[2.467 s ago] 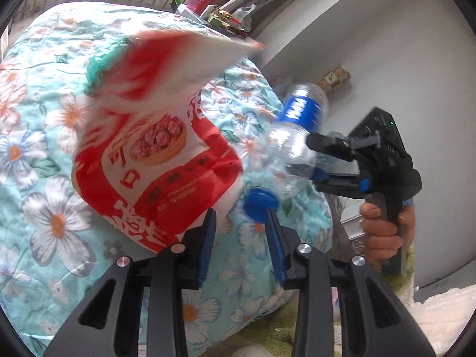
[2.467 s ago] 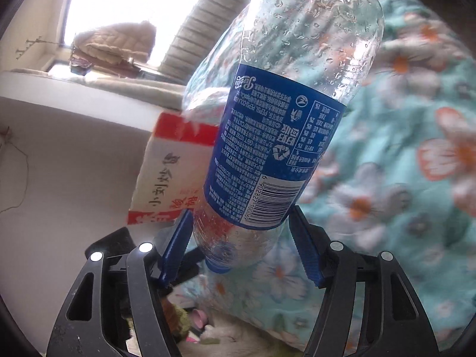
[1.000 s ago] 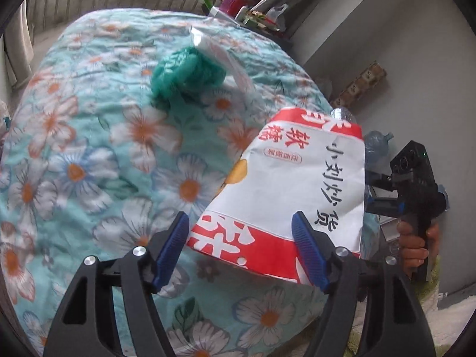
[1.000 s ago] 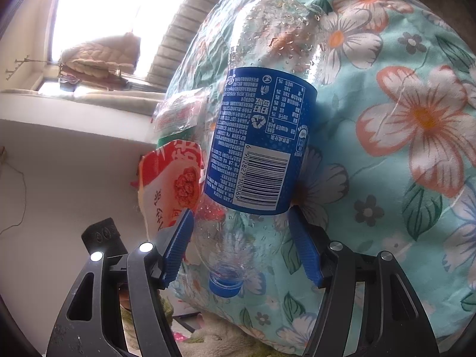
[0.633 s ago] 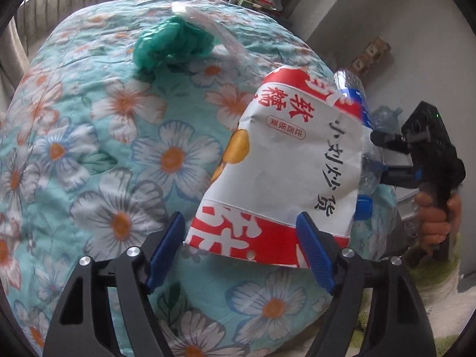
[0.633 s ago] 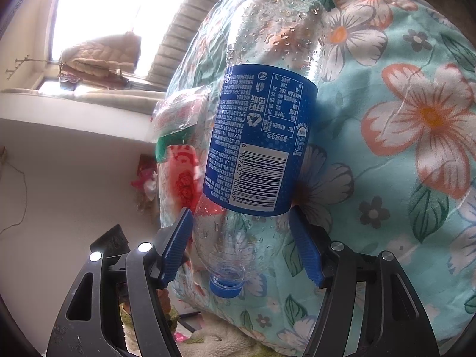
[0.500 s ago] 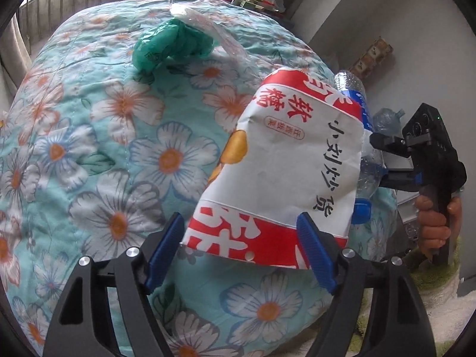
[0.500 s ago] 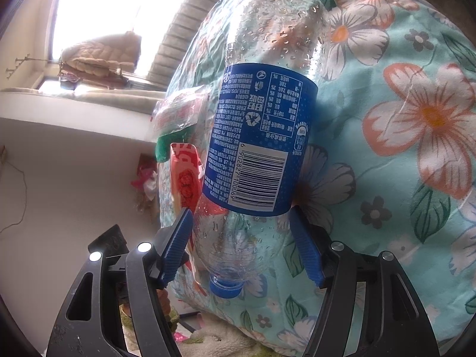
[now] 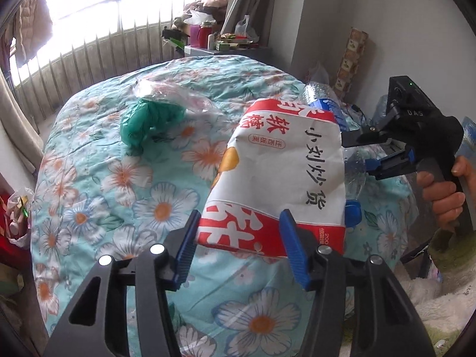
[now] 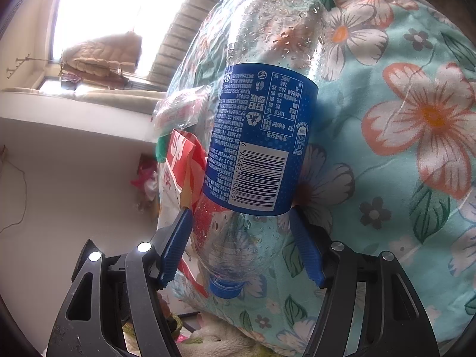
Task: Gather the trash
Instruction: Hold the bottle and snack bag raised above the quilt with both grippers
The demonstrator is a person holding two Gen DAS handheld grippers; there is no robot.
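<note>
A red and white snack bag [image 9: 282, 172] stands up from the floral quilt [image 9: 119, 193], its right side against the clear bottle [image 9: 324, 101]. My left gripper [image 9: 241, 247] is closing on the bag's lower edge. The left pad is at the bag's corner and the right pad overlaps its front, with no squeeze showing. My right gripper [image 10: 241, 250] is shut on the blue-labelled bottle [image 10: 258, 148], cap [image 10: 224, 290] pointing down, above the bed's edge. The bag [image 10: 178, 178] shows edge-on left of the bottle. A crumpled green bag [image 9: 148, 122] and clear wrapper [image 9: 172, 95] lie farther back.
A person's hand [image 9: 443, 196] holds the right gripper [image 9: 366, 153] beside the bed. Behind the bed stand a cluttered table [image 9: 220, 44] and a window railing [image 9: 89, 44]. A patterned tube [image 9: 351, 56] leans on the wall. A white fluffy rug [image 9: 425, 294] lies at lower right.
The left gripper's view has rolled and shifted, and its jaws have narrowed around the snack bag's lower edge. The right gripper and bottle have stayed put.
</note>
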